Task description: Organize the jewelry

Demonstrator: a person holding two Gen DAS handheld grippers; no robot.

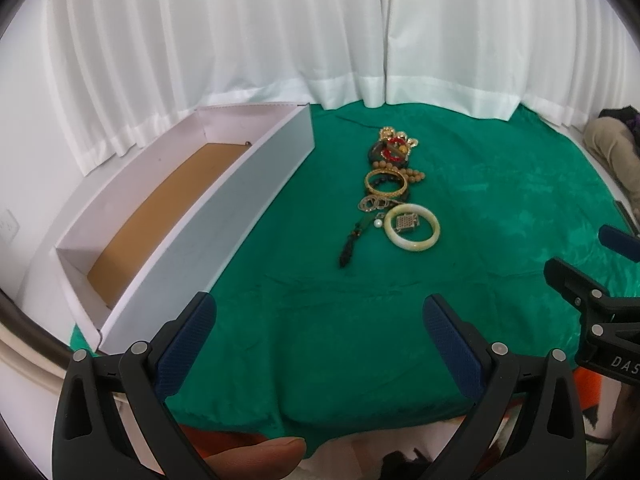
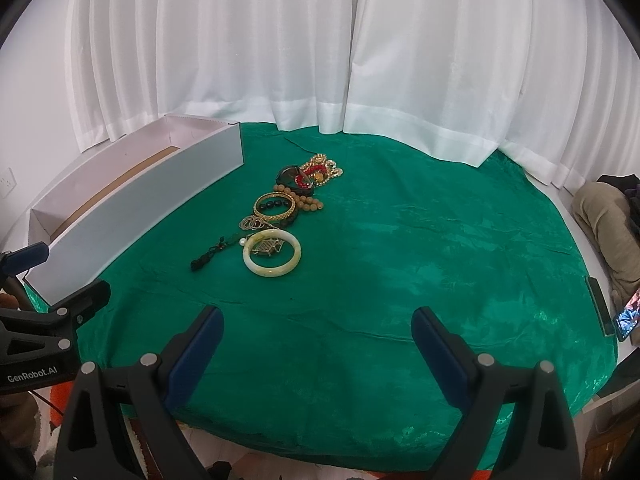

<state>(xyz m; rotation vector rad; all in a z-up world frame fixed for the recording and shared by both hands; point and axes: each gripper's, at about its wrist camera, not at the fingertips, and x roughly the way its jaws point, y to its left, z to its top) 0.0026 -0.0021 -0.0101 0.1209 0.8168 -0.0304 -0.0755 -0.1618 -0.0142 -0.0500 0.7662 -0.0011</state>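
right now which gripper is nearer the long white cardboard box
Left. The left gripper hangs open by the near end of the long white cardboard box; the right gripper sits further right, over green cloth.

**Readable lettering on the two grippers**

White letters "GenRobot.AI" stand on the black body of the left gripper point(image 2: 36, 376), seen at the left edge of the right wrist view. In the left wrist view, the right gripper point(image 1: 618, 362) shows white letters "DAS", cut off by the frame edge.
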